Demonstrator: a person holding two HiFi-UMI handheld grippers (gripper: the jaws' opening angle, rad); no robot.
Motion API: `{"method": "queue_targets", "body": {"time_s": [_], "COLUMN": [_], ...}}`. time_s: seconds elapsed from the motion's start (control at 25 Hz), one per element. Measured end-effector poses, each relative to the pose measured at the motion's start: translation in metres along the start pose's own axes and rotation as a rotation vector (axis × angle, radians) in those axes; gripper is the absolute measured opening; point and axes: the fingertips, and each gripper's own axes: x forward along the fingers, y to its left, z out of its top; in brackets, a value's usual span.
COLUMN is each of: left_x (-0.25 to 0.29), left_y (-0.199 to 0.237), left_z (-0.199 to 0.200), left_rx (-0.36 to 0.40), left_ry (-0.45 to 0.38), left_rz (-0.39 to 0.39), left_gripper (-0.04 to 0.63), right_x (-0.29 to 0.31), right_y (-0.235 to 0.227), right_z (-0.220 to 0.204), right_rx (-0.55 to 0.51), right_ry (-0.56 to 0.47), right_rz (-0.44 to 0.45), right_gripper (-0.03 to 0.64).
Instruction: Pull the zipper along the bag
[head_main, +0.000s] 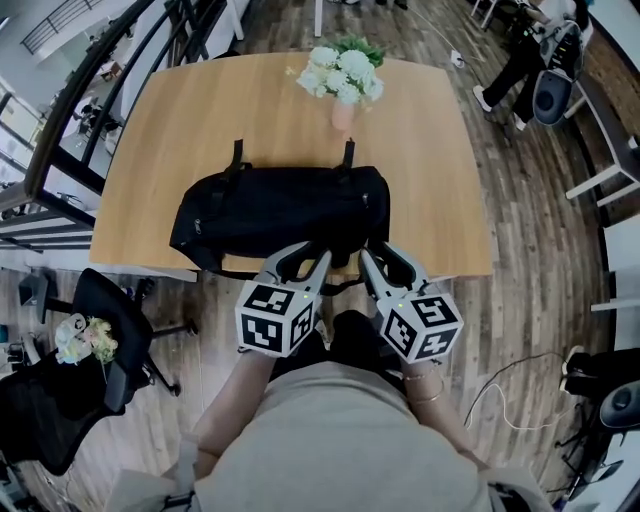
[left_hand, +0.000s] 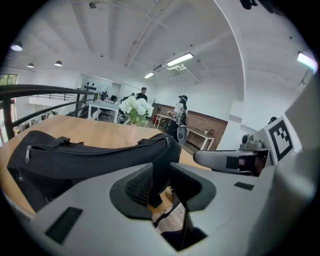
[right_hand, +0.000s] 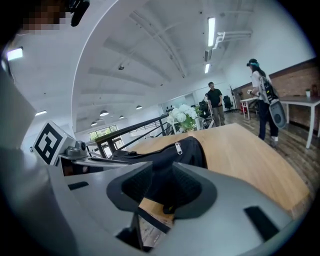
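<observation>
Looking down in the head view, the long black fabric duffel bag lies across the near half of the light wooden table, with a pinkish vase of white flowers behind it. The left gripper and right gripper sit side by side at the table's near edge, tips close to the bag's near side.

You only get the jaws properly in the gripper views. The left ones stand apart with nothing pinched. The right ones are apart too, with the bag's end showing through the gap and the pads not pressing on it. The right gripper view also catches a silver zipper pull on top of the bag's end, which the head view doesn't really show.

Around the table there's a black office chair at left, a dark railing, a plank floor, and a person far right.
</observation>
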Motion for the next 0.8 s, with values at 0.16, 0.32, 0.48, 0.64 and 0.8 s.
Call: {"method": "queue_targets", "body": {"time_s": [0.16, 0.32, 0.48, 0.64, 0.8], "left_x": [0.006, 0.012, 0.018, 0.028, 0.041], "left_y": [-0.007, -0.011, -0.009, -0.010, -0.017], "left_z": [-0.001, 0.001, 0.006, 0.012, 0.017], "left_rx": [-0.012, -0.029, -0.045, -0.041, -0.038], "left_ry": [0.001, -0.007, -0.011, -0.006, -0.002], "left_rz": [-0.035, -0.053, -0.056, -0.062, -0.072], "left_gripper": [0.117, 0.117, 0.117, 0.117, 0.117], "right_x": [-0.007, -0.008, 0.000, 0.009, 0.016], "right_y": [-0.006, -0.011, -0.021, -0.030, -0.042], "right_z": [-0.001, -0.001, 0.004, 0.012, 0.018], "right_rx": [0.014, 0.020, 0.033, 0.035, 0.044], "right_ry": [0.006, 0.022, 0.031, 0.032, 0.038], "right_rz": [-0.027, -0.031, -0.025, -0.018, -0.008], "right_gripper": [0.118, 0.120, 0.120, 0.120, 0.121]}}
